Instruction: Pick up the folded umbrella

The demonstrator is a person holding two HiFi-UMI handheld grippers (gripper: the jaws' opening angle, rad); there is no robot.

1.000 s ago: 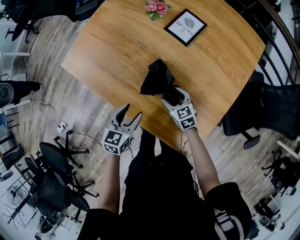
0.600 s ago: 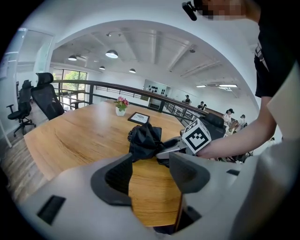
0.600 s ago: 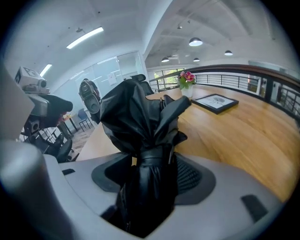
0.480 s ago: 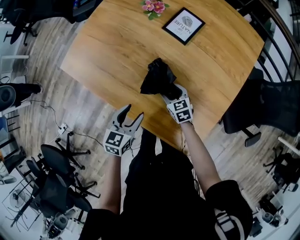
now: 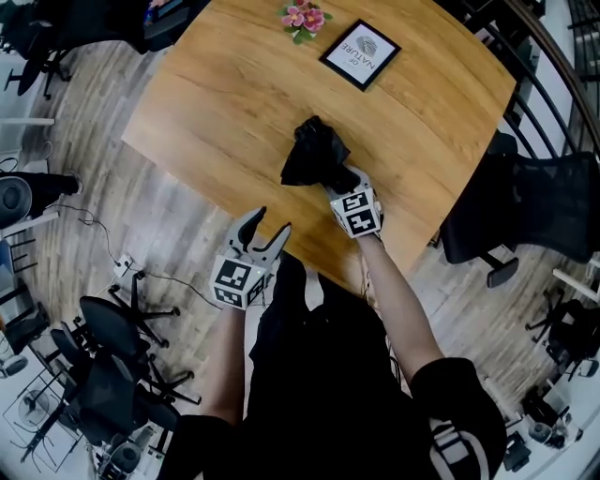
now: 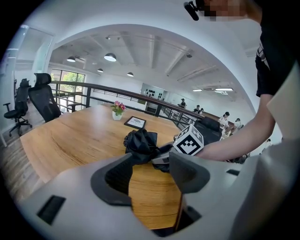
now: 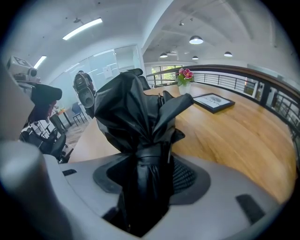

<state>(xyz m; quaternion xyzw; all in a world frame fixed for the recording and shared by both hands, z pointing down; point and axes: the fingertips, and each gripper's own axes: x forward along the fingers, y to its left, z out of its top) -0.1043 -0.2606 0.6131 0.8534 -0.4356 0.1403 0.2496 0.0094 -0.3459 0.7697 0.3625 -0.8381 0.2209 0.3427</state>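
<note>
I'm standing in an open-plan office. Black swivel chairs [image 5: 553,211] sit about on the wood-plank floor [image 5: 112,216] around a big wooden meeting table [image 5: 234,94], which carries a framed sign [image 5: 360,54] and a small pot of flowers [image 5: 302,18]. A dark metal railing [image 7: 234,77] runs along one side, glass partitions [image 7: 108,63] wall off rooms, and round lamps [image 6: 110,57] hang overhead.

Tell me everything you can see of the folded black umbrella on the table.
The folded umbrella is black, made of thin, slightly shiny cloth. At its far end the cloth spreads in loose, crumpled folds. A strap binds its narrower near part. It lies on the wooden table, close to the edge nearest the person, and points away from them. The bound part sits between the jaws of the right gripper, which are closing round it; the pads do not seem to press it yet. Nothing else touches it.
</note>
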